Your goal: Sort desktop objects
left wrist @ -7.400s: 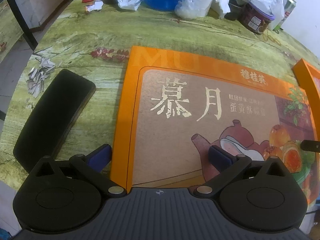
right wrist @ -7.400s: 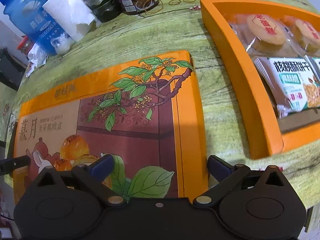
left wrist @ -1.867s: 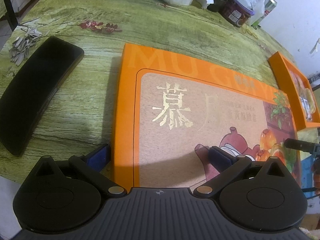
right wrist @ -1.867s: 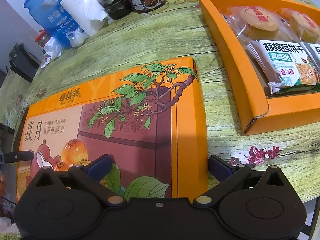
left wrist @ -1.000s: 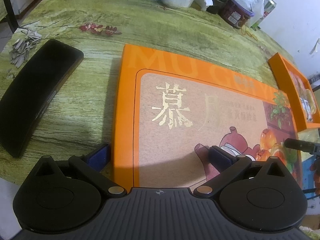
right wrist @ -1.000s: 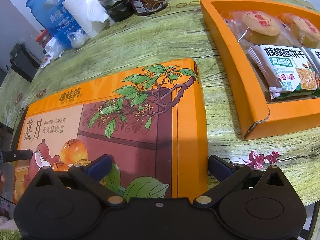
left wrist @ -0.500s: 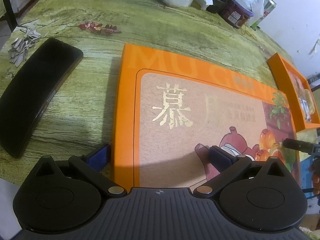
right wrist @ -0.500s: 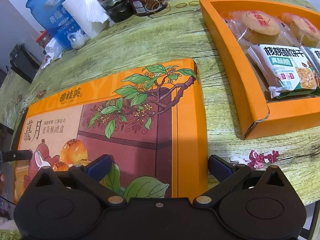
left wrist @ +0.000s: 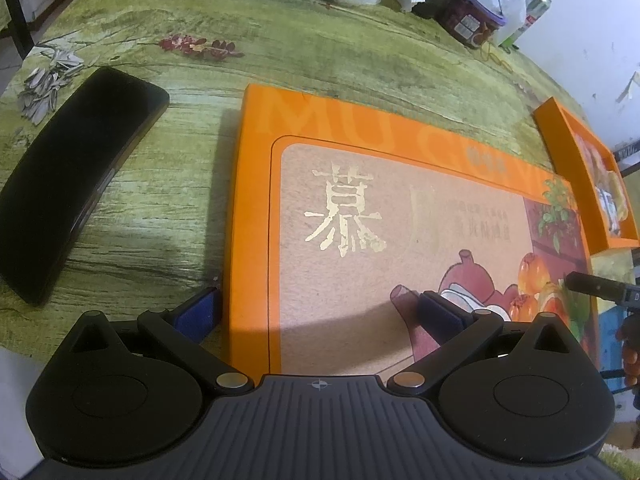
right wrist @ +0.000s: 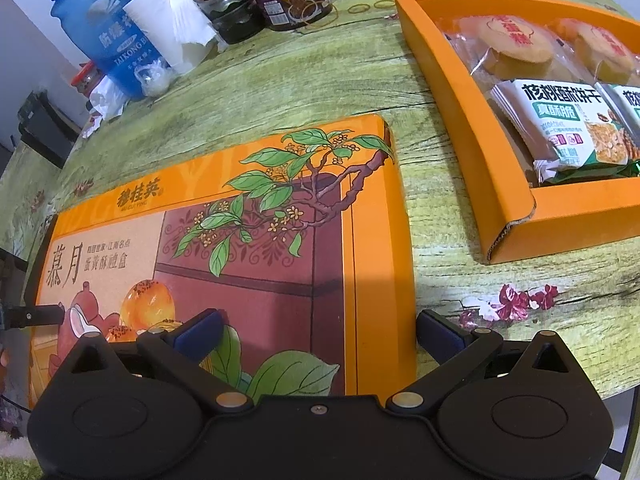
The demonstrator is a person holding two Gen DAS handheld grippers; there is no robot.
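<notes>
Left wrist view: left claw point(left wrist: 320, 312) spread wide astride the lid's point(left wrist: 400, 220) left edge; right claw point(right wrist: 320, 330) wide astride its right edge. Lid position unchanged, flat at the surface's point(left wrist: 280, 48) near edge; lift not yet begun.

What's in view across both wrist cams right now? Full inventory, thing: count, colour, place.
box lid: 1, orange with printed art, flat at table's near edge, between both grippers
open box: 1, orange, right of the lid, apart from it
wrapped pastries: 2 visible, golden, far end of open box
biscuit packets: 2 visible, white and green, near end of open box
black case: 1, left of lid
seed husks: 1 pile, grey, beyond case
water jug: 1, blue, far edge
tissue: 1, white, beside jug
jars: 2 clearly visible, dark, far edge
rubber bands: several, yellow, near jars
table: 1, green wood-print
left gripper: open, straddling lid's left edge
right gripper: open, straddling lid's right edge
</notes>
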